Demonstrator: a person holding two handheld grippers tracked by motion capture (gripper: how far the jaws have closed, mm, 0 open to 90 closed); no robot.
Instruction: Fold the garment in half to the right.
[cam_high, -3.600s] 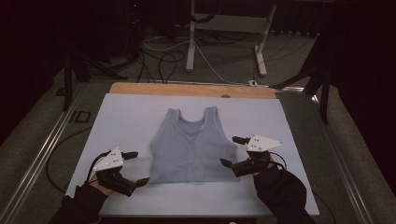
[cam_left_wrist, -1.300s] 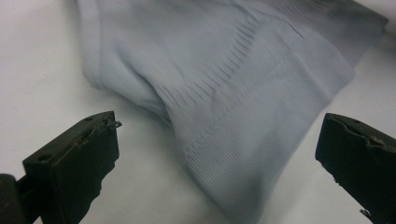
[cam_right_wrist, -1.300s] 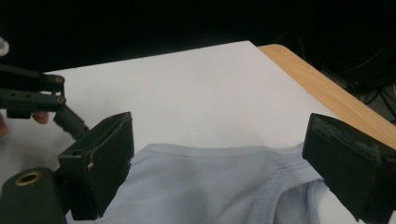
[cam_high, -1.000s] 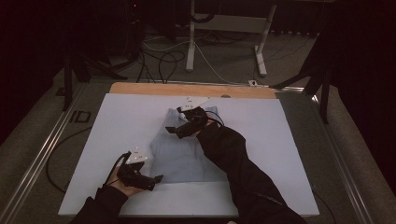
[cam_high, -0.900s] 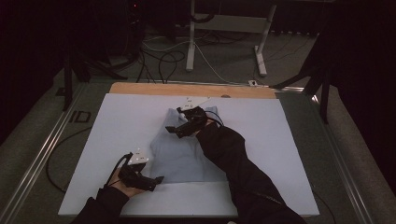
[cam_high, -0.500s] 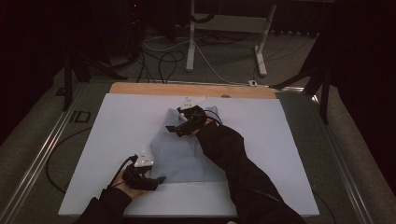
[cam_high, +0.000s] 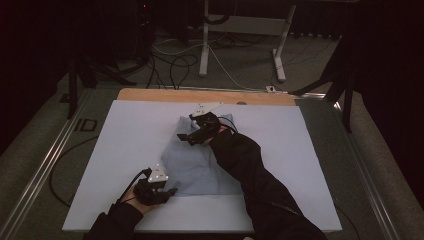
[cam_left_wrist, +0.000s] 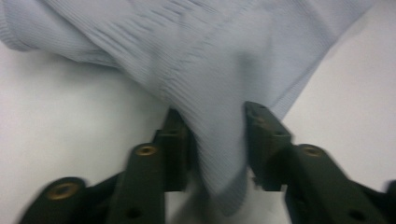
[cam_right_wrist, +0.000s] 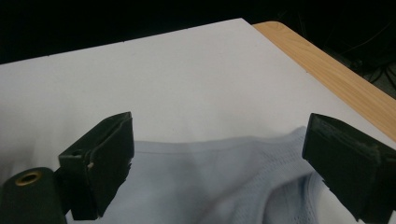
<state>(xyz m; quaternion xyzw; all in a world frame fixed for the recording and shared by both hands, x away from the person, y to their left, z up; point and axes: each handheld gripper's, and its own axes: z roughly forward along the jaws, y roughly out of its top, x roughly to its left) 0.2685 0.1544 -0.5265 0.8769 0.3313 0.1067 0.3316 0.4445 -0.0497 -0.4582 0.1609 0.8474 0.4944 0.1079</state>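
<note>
A pale blue ribbed tank top (cam_high: 195, 165) lies partly rumpled in the middle of the white board (cam_high: 125, 145). In the high view my left gripper (cam_high: 167, 191) sits at the top's near-left hem corner. The left gripper view has that corner of cloth (cam_left_wrist: 196, 56) bunched between the jaws, and my left gripper (cam_left_wrist: 217, 116) is shut on it. My right arm reaches across the garment to its far left shoulder. There my right gripper (cam_high: 189, 129) stands wide open. In the right gripper view the strap edge (cam_right_wrist: 210, 186) lies below and between the spread jaws of my right gripper (cam_right_wrist: 219, 126).
A wooden strip (cam_high: 150, 95) borders the board's far edge, also seen as the wooden edge (cam_right_wrist: 327, 70). Metal rails (cam_high: 45, 165) run along the table's sides. Cables and a stand's legs (cam_high: 205, 50) lie on the floor beyond. Bare board spreads left and right of the top.
My right arm has crossed from the top's right side to its far left shoulder. My left gripper has slid right to the hem corner, and the cloth there has rumpled.
</note>
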